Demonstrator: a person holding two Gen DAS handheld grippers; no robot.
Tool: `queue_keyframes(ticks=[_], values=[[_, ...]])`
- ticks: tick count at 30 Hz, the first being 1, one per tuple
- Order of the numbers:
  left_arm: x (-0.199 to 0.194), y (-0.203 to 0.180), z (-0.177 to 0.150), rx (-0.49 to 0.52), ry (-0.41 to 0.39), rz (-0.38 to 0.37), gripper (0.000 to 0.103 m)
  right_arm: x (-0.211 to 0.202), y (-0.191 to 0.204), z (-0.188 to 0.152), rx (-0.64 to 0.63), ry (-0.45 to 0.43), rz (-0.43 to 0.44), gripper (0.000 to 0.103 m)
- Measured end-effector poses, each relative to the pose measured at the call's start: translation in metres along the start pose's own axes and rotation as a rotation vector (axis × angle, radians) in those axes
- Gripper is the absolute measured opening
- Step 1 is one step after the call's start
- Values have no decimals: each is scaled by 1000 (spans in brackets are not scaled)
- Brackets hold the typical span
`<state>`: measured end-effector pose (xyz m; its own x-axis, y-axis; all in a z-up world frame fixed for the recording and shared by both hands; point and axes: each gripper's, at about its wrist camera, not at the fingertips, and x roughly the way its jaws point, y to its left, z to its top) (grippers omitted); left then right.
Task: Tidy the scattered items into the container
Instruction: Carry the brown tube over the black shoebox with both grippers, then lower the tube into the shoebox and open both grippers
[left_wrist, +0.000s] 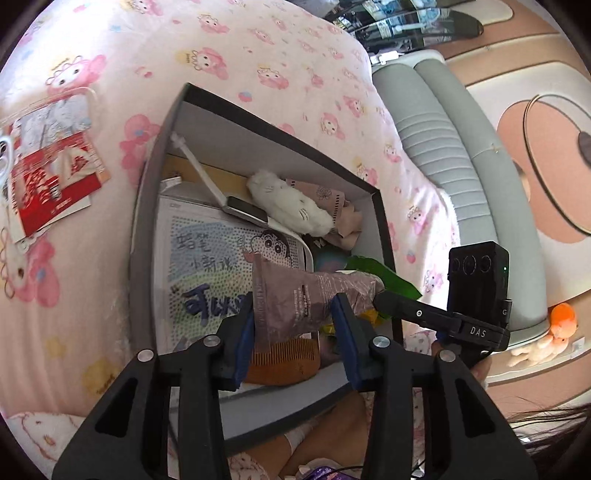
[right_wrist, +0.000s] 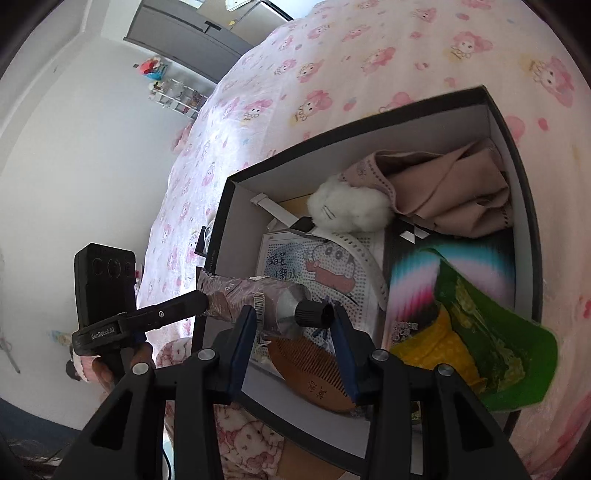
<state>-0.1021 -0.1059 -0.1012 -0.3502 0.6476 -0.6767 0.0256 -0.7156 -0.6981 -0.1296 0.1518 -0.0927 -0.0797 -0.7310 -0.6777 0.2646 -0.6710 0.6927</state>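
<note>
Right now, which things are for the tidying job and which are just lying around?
For the job: tube over the box; grey box; red packets on the bedspread, not yet in.
Just lying about: orange plush toy; grey padded bench; shelf by the wall.

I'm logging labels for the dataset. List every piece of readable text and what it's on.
"DAS": on the right gripper's black body.
"GenRobot.AI": on the left gripper's black body.
"蜡笔小新": on the cartoon board in the box.
Print on the tube, red cards, green packet: unreadable.
</note>
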Motion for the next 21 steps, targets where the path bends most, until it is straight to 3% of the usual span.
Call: queue_keyframes(ticks=[10, 21], values=[[33, -9, 15, -2, 8, 119, 52, 5, -21, 13, 72, -26, -78, 39], [39, -3, 16, -39, 17, 114, 53, 9, -18, 15, 43, -51, -149, 42]])
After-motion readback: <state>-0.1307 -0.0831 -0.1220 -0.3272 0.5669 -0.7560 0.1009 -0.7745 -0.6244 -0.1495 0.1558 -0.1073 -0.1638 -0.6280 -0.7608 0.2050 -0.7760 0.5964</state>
